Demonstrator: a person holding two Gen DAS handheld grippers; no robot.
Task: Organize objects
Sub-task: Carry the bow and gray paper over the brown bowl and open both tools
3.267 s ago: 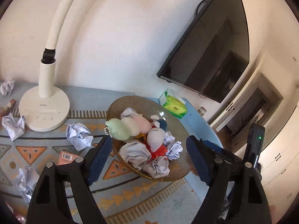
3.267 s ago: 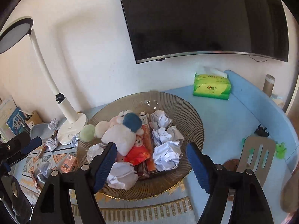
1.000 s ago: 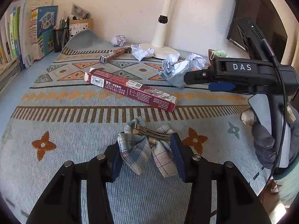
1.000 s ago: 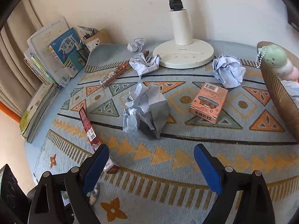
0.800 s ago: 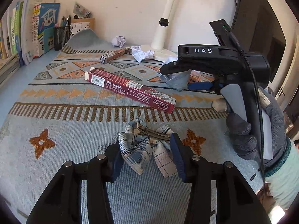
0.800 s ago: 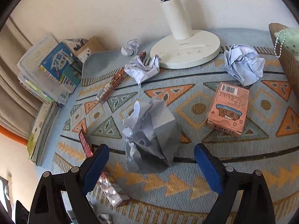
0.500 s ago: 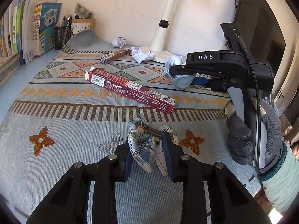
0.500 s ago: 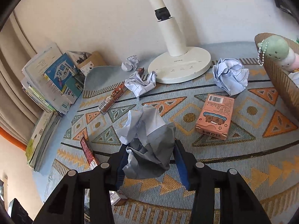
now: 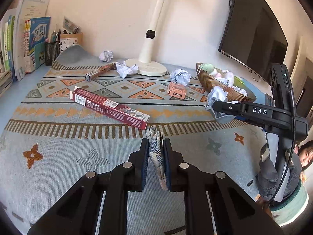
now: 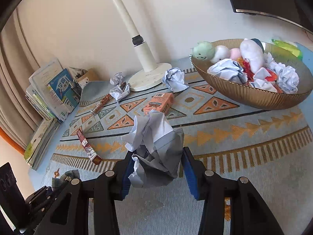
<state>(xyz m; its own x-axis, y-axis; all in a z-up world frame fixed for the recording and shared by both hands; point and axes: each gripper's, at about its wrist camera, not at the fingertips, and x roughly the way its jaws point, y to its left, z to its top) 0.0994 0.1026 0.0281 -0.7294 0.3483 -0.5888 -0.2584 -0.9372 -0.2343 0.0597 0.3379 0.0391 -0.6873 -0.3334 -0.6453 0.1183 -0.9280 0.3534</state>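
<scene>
My left gripper is shut on a plaid cloth hair bow, squeezed flat between the pads just above the patterned mat. My right gripper is shut on a crumpled paper ball and holds it above the mat. In the left wrist view the right gripper sits at right with the paper ball, near the brown bowl. The bowl holds plush toys and several paper balls. In the right wrist view the bow and the left gripper show at bottom left.
On the mat lie a long dark red box, a pink carton, a thin brown box, and loose paper balls near the white lamp base. Books stand at left. A gloved hand holds the right gripper.
My left gripper closed on the hair bow and lifted it a little. My right gripper closed on the paper ball, raised it and carried it right toward the bowl.
</scene>
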